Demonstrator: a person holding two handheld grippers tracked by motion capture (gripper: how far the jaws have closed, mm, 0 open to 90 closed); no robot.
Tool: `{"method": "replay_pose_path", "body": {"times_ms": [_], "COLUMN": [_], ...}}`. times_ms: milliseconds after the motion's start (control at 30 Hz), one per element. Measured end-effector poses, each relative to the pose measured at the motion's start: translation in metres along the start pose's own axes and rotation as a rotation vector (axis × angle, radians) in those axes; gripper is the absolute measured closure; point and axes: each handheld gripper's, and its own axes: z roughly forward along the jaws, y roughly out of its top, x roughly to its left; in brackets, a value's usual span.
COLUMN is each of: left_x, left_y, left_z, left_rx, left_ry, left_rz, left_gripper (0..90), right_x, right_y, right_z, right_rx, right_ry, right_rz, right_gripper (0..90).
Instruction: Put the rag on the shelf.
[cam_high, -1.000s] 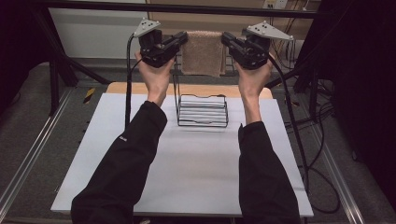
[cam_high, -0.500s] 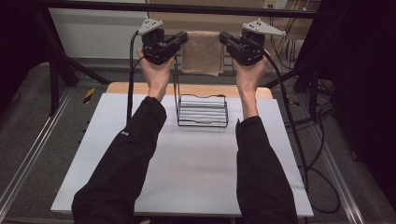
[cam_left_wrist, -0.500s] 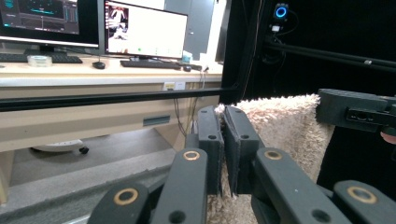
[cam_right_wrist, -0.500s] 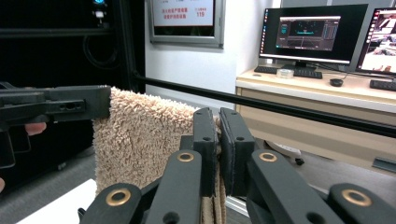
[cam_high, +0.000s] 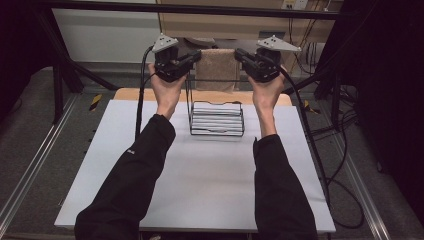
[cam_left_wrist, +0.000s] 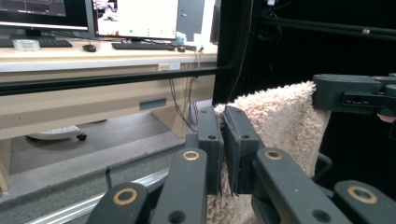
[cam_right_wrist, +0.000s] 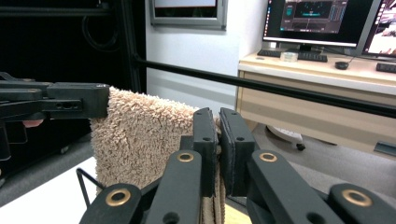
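Above the far edge of the white table (cam_high: 200, 190), a beige fluffy towel (cam_high: 216, 69) hangs stretched between both grippers. Left gripper (cam_high: 196, 55) pinches its left top corner, right gripper (cam_high: 239, 54) its right. Black wire rack (cam_high: 217, 118) sits just below the towel.

Wooden desk (cam_left_wrist: 93, 56) with monitors (cam_left_wrist: 135, 18)

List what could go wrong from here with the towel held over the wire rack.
1. The towel hangs stretched between the left hand-held gripper and the right hand-held gripper, each pinching only a top corner; a corner might slip out.
2. Its lower edge hangs behind the wire rack, so it may miss the rack or snag on the raised wire.
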Motion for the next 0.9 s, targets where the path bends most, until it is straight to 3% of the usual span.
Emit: {"method": "replay_pose_path", "body": {"times_ms": [700, 900], "left_x": [-0.006, -0.008], "left_y": [-0.012, -0.016], "left_z": [-0.012, -0.015], "left_rx": [0.011, 0.044], "left_ry": [-0.040, -0.051], "left_rz": [0.006, 0.012], "left_gripper": [84.6, 84.5], "right_x": [0.004, 0.007], "right_y": [-0.014, -0.018], "right_z": [-0.012, -0.019], "right_rx": [0.006, 0.014], "right_ry": [0.025, 0.043], "right_rz": [-0.009, -0.012], "right_gripper": [85.5, 85.2]}}
